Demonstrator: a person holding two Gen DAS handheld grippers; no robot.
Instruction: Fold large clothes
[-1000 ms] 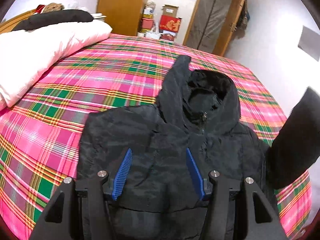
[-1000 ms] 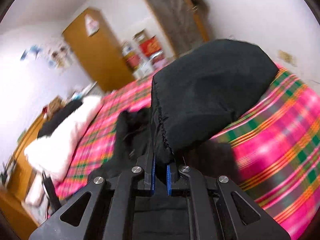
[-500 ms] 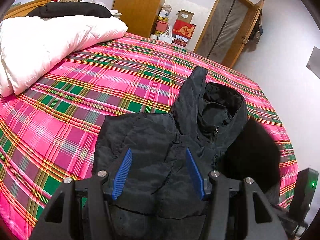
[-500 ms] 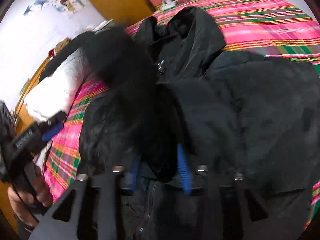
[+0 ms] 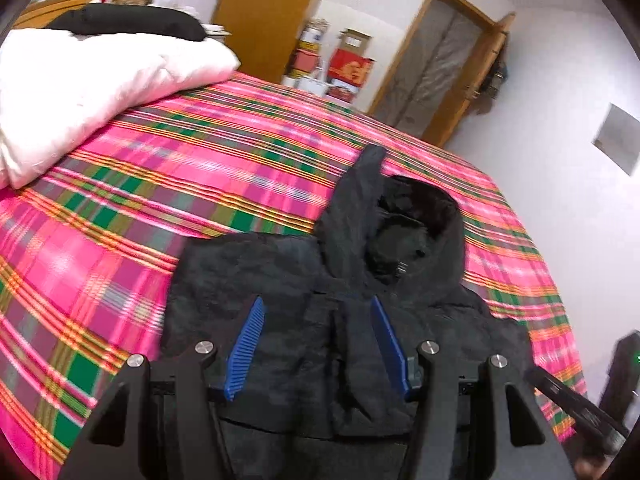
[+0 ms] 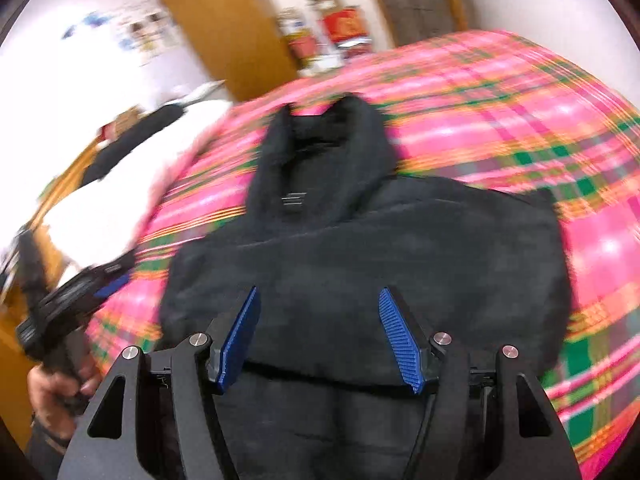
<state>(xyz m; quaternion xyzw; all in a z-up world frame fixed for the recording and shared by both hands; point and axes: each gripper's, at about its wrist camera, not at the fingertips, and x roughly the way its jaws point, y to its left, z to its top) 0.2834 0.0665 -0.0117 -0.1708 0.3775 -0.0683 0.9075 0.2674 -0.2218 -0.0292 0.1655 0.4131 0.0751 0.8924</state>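
A black hooded jacket [image 5: 288, 280] lies face up on the pink plaid bed [image 5: 200, 152], hood [image 5: 416, 232] pointing away from me. Its sleeves lie folded in over the body [image 6: 400, 240]. My left gripper [image 5: 317, 302] hovers over the jacket's chest, open, with nothing between its blue pads. My right gripper [image 6: 318, 291] stands open above the jacket's lower body, and no cloth is between its pads. In the right wrist view, the left gripper [image 6: 108, 284] shows at the left edge, held by a hand [image 6: 52, 388].
A white quilt [image 5: 92, 80] with a black pillow [image 5: 128, 24] on it fills the bed's far left. Beyond the bed stand a wooden wardrobe [image 5: 272, 12], stacked boxes [image 5: 348, 64] and a door [image 5: 436, 64]. The bed's right edge runs close to the wall.
The right gripper was shut on a lifted black sleeve. It has let go, opened and sunk, and the sleeve now lies across the jacket. The left gripper stayed open, almost in place.
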